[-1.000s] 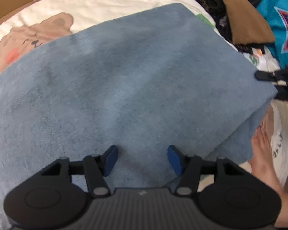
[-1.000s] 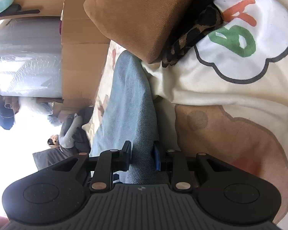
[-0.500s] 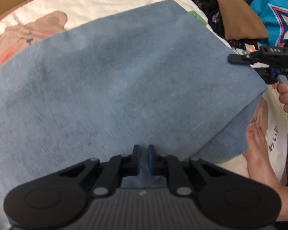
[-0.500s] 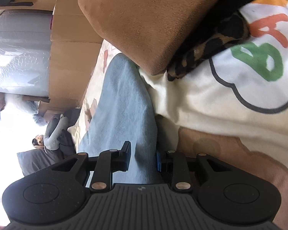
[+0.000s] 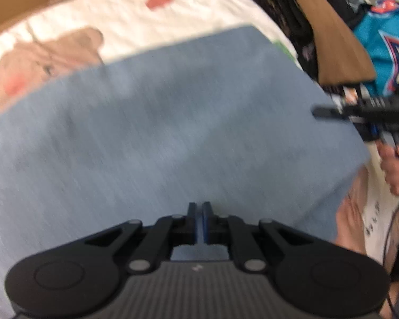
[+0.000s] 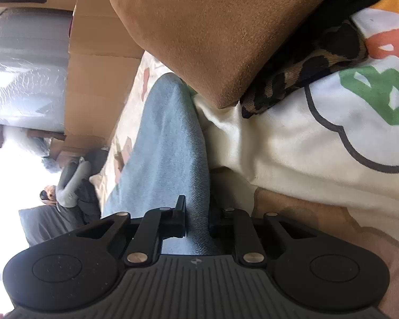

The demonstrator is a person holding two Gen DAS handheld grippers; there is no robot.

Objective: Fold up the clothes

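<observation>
One blue garment (image 5: 173, 122) lies folded on a cream bed sheet (image 5: 125, 24) printed with a brown bear (image 5: 45, 61). Two grippers work on it. The left gripper (image 5: 199, 212) points steeply down at the near edge, its fingers drawn together with only a thin slip of blue fabric between them, pinching the edge. The right gripper (image 6: 196, 212) holds the garment's right-hand edge; its fingers have just been closing and now clamp a thick fold of the blue cloth (image 6: 173, 143), which runs away from it in a ridge. In the left view that gripper (image 5: 364, 111) shows at the right, held by a hand (image 5: 396, 164). Beyond the garment, just beside its far corner, sit one tan cushion (image 6: 212, 32) and one leopard-print cloth (image 6: 300, 77) tucked under it; a teal jersey (image 5: 383, 42) lies further right. The sheet carries a green letter B (image 6: 377, 93) and part of an orange letter (image 6: 388, 45) inside a cloud outline. Cardboard (image 6: 98, 61) stands at the bed's far side.
</observation>
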